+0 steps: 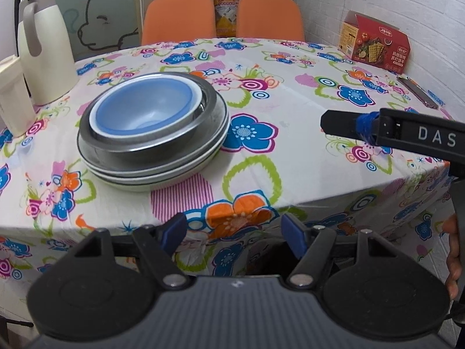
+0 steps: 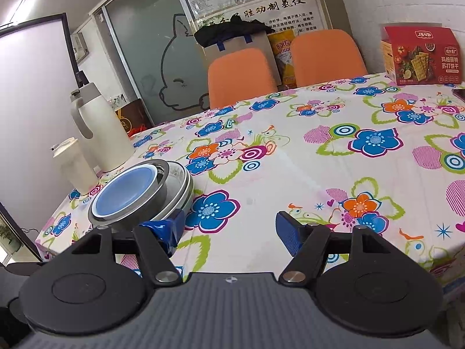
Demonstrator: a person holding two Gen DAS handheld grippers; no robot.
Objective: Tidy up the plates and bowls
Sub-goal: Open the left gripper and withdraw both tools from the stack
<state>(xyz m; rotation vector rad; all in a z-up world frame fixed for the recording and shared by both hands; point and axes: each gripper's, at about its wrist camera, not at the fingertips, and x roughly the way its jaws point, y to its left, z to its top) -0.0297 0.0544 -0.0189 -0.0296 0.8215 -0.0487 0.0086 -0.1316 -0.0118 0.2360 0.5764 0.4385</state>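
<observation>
Left wrist view: nested stack (image 1: 152, 133) on the flowered tablecloth (image 1: 290, 157), both tools empty.

Blue bowl (image 1: 145, 110) sits in a white bowl, inside a steel bowl (image 1: 128, 148), on plates (image 1: 162, 174); largest lowest, presumably for stability and compactness. All openings face up, stack axis vertical, no long horizontal axis. Stack stands left of centre, near a cream jug (image 1: 43, 46). Left gripper (image 1: 234, 232) and right gripper (image 2: 229, 229) hover with fingers apart, gripping nothing, short of the stack.
</observation>
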